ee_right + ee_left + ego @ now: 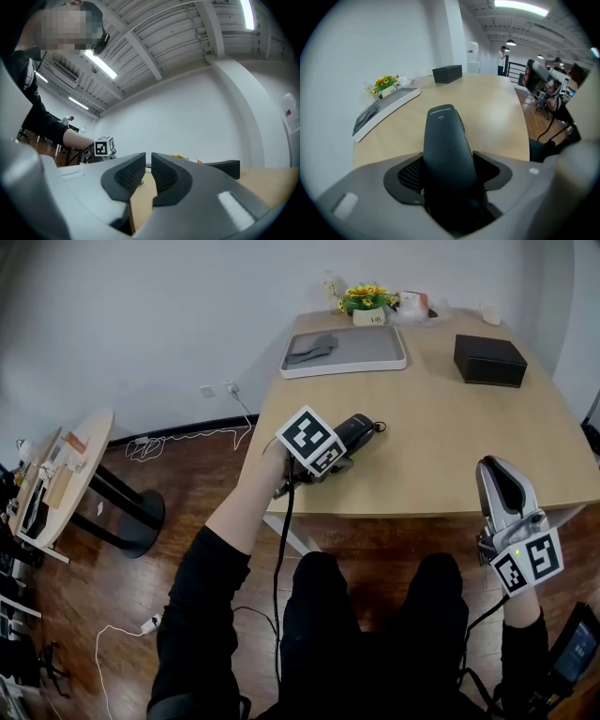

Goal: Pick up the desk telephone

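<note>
A smooth, rounded matte-black telephone handset sits clamped between the left tool's ribbed pads, seemingly just over the pale wooden worktop's near edge. The right tool's pads are almost together and empty. Beyond lie a white rectangular tray, a black box and sunflowers.

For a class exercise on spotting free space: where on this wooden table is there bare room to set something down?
Bare: middle and front right of the light wooden table, between the black handset in the left gripper and the black rectangular box. Crowded: the far edge, with white tray, grey cloth, yellow flowers.
</note>
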The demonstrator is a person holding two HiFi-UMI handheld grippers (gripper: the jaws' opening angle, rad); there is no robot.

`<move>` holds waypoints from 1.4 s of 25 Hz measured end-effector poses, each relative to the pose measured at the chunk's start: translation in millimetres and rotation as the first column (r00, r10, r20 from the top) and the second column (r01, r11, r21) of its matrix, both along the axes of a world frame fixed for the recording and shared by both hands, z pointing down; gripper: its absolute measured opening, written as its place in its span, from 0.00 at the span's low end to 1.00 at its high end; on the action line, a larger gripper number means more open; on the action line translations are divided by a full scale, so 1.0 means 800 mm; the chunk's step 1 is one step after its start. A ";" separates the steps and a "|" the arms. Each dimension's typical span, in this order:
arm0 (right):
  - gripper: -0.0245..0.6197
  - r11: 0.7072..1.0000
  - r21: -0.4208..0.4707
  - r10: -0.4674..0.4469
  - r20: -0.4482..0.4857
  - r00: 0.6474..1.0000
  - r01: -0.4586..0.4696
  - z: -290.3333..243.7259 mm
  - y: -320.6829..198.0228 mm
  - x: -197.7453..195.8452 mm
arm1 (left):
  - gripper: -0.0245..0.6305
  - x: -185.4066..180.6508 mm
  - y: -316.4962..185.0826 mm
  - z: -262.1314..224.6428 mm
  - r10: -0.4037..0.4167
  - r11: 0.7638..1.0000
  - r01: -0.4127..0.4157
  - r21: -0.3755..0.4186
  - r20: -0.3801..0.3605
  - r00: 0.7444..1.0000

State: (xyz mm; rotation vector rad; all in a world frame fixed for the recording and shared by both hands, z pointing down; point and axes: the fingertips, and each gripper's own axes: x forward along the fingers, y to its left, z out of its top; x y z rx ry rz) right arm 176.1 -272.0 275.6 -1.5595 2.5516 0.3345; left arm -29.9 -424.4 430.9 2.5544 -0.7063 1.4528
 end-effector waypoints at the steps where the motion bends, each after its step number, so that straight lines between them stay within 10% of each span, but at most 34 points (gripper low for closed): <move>1: 0.10 1.000 -0.004 -0.005 0.000 1.000 0.005 0.003 -0.002 -0.004 | 0.49 -0.001 0.000 0.000 0.001 1.000 -0.001 -0.003 -0.005 1.000; 19: 0.10 0.999 -0.018 -0.029 0.008 1.000 0.029 0.008 0.000 -0.015 | 0.44 -0.018 0.028 -0.055 -0.149 0.951 0.222 0.216 -0.309 0.939; 30: 0.10 0.999 -0.014 -0.042 0.020 0.999 0.042 0.010 0.008 -0.025 | 0.44 -0.064 0.134 -0.165 -0.084 0.716 0.474 0.513 -0.610 0.788; 35: 0.09 1.000 0.006 -0.029 0.033 0.999 0.029 -0.002 0.017 -0.026 | 0.44 -0.079 0.166 -0.176 -0.056 0.641 0.524 0.561 -0.647 0.761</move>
